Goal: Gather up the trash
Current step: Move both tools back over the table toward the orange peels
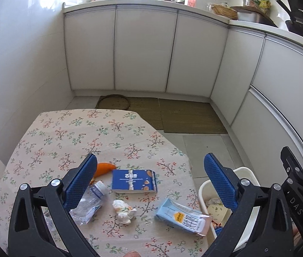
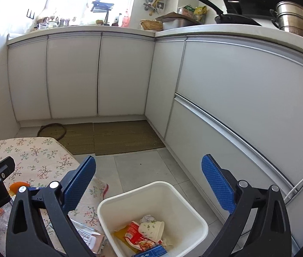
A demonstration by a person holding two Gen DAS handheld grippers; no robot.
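With both the left gripper (image 1: 149, 180) and right gripper (image 2: 148, 182) wide and empty, the milk carton (image 1: 183, 218) overhanging the worktop (image 1: 65, 132) right edge beside the bin (image 2: 151, 209) may fall outside if nudged.

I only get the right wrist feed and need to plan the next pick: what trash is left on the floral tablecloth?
Observer: A dark blue rectangular carton lies flat mid-table, between the open left gripper fingers.
Operator: Anything softer nearby?
Observer: A crumpled white tissue wad sits just nearer than the carton.
Operator: Closest piece to the white square bin?
Observer: A flattened light blue milk carton, at the table edge beside the bin.
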